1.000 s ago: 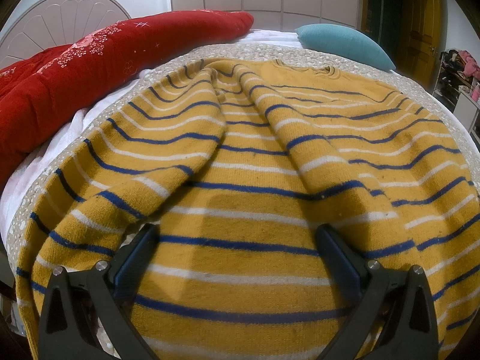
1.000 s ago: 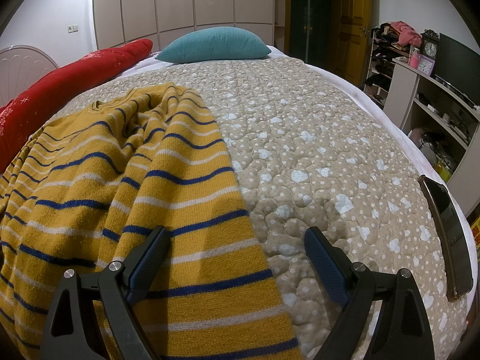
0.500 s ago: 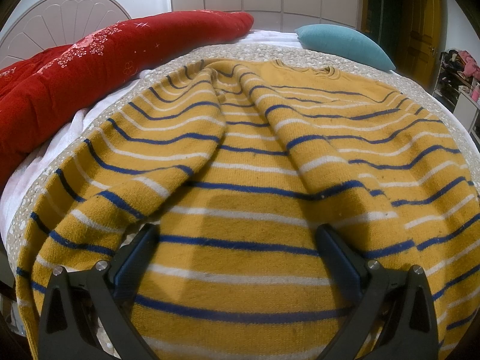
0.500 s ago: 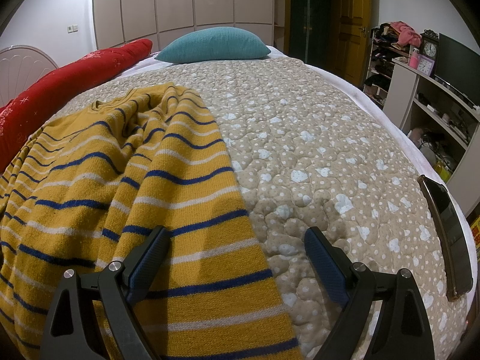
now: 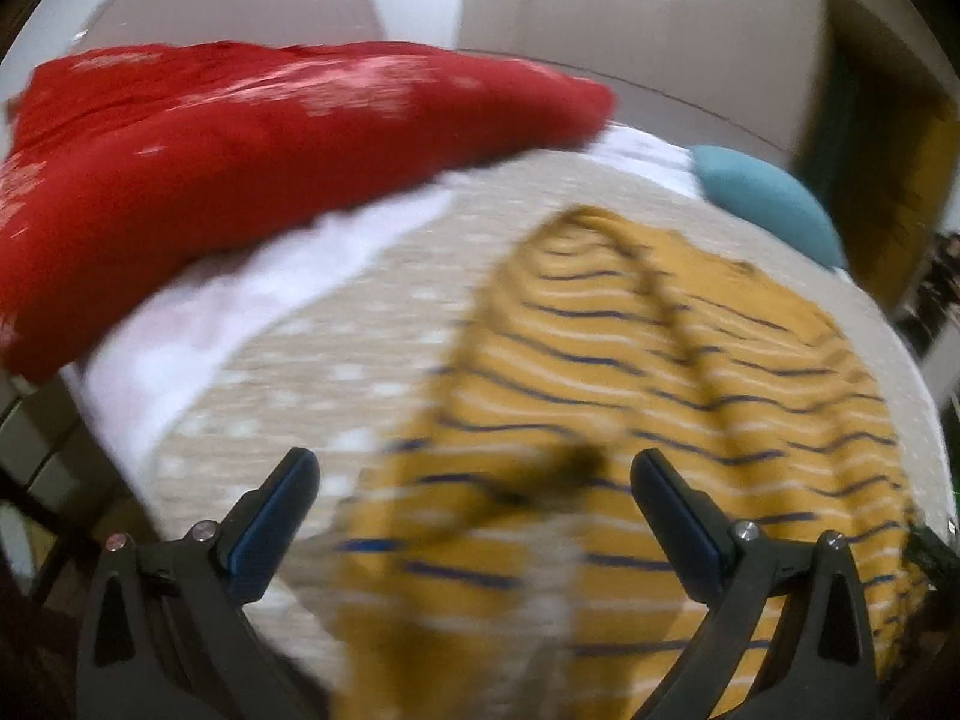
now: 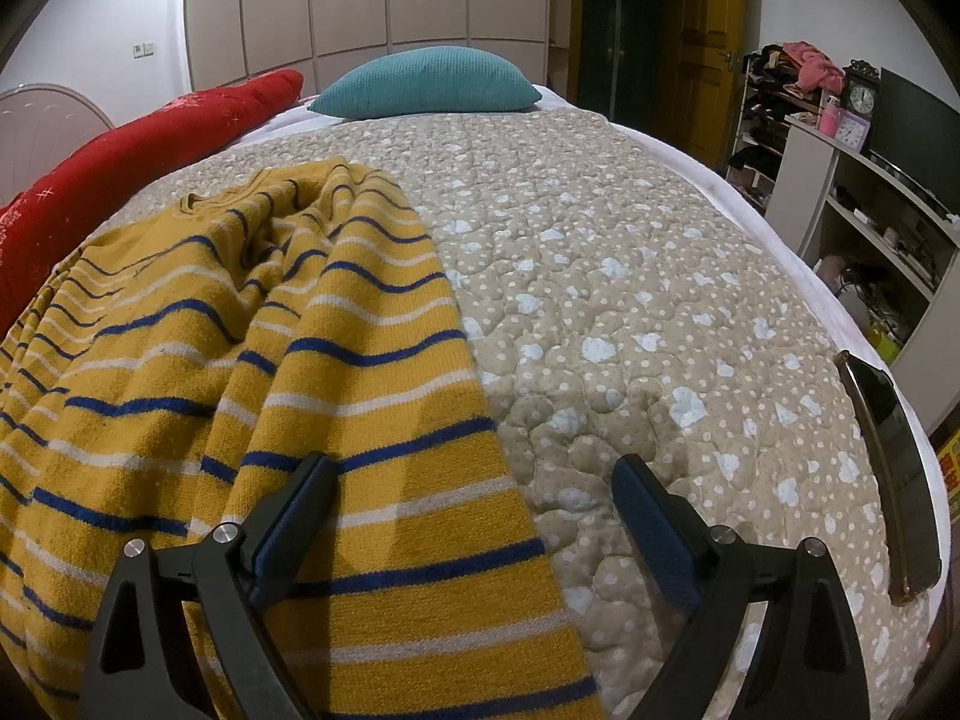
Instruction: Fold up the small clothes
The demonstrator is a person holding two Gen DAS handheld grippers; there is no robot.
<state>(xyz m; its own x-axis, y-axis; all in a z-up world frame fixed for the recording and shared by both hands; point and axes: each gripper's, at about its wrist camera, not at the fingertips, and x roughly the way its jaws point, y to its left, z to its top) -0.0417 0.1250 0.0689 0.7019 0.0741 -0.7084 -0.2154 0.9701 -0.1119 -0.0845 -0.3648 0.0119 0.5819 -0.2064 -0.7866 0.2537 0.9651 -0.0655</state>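
Note:
A mustard-yellow sweater with blue and white stripes (image 6: 252, 396) lies spread and rumpled on the beige dotted quilt (image 6: 630, 276). In the blurred left wrist view the sweater (image 5: 690, 396) fills the right half, its left edge running between my fingers. My left gripper (image 5: 474, 480) is open and empty above that left edge. My right gripper (image 6: 474, 486) is open and empty, straddling the sweater's right edge, left finger (image 6: 294, 516) over the knit, right finger (image 6: 648, 516) over bare quilt.
A red quilt (image 5: 210, 162) lies along the bed's left side, also in the right wrist view (image 6: 120, 162). A teal pillow (image 6: 426, 84) sits at the far end. A dark phone (image 6: 894, 468) lies near the bed's right edge. Shelves (image 6: 864, 198) stand at right.
My left gripper has swung quickly to the left and pulled back, from over the sweater's middle to its left edge; the view is motion-blurred. The right gripper has not moved.

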